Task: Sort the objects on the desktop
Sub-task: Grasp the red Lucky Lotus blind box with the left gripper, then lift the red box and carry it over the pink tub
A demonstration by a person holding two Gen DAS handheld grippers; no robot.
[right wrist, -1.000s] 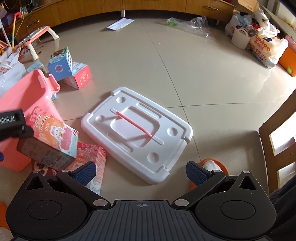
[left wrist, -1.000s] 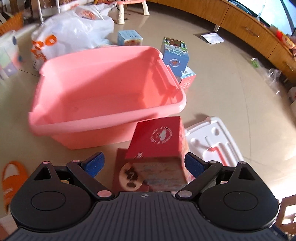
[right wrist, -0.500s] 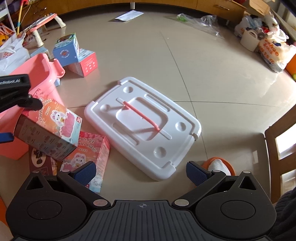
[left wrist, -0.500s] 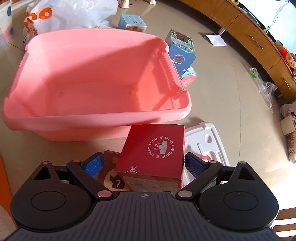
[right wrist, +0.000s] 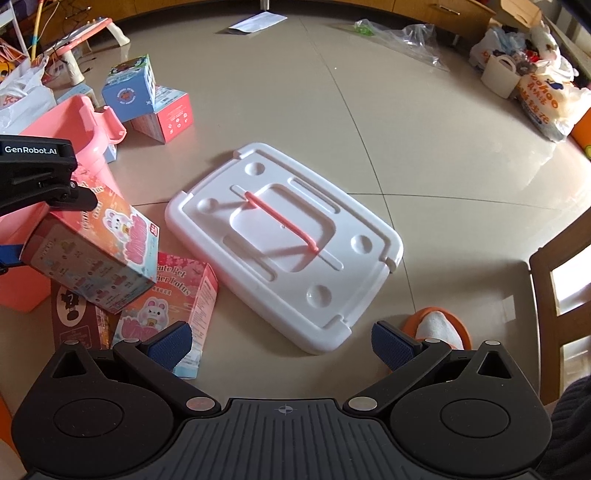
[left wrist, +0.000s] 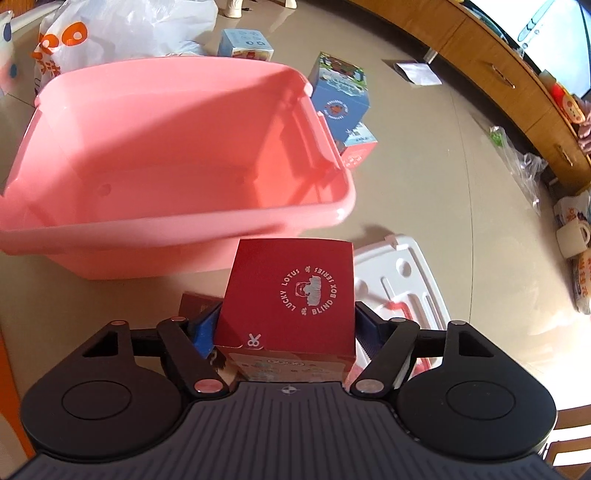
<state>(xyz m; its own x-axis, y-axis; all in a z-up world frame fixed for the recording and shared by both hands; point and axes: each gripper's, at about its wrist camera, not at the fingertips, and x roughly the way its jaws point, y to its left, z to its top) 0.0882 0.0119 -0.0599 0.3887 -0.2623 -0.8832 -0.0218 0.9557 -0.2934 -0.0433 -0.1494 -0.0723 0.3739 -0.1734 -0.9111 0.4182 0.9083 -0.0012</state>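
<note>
My left gripper [left wrist: 284,332] is shut on a red blind box [left wrist: 291,295] and holds it in the air just in front of the near rim of the empty pink bin [left wrist: 173,221]. In the right wrist view the same box [right wrist: 99,251] hangs tilted at the left, under the left gripper [right wrist: 37,173]. My right gripper [right wrist: 280,345] is open and empty above the floor, near the white bin lid [right wrist: 288,254]. A pink rabbit box [right wrist: 173,306] and a dark brown box [right wrist: 74,321] lie on the floor below the held box.
A blue box [left wrist: 340,96] on a red box [left wrist: 358,147] stands right of the bin, and another blue box [left wrist: 247,44] behind it. A white plastic bag [left wrist: 122,29] lies far left. Wooden cabinets [left wrist: 517,85], bags [right wrist: 543,99], a chair [right wrist: 561,280] and an orange slipper [right wrist: 439,325] surround.
My left gripper has lifted the red box higher and toward the pink bin, so I look further down into the bin. The right gripper has stayed open and shifted only slightly.
</note>
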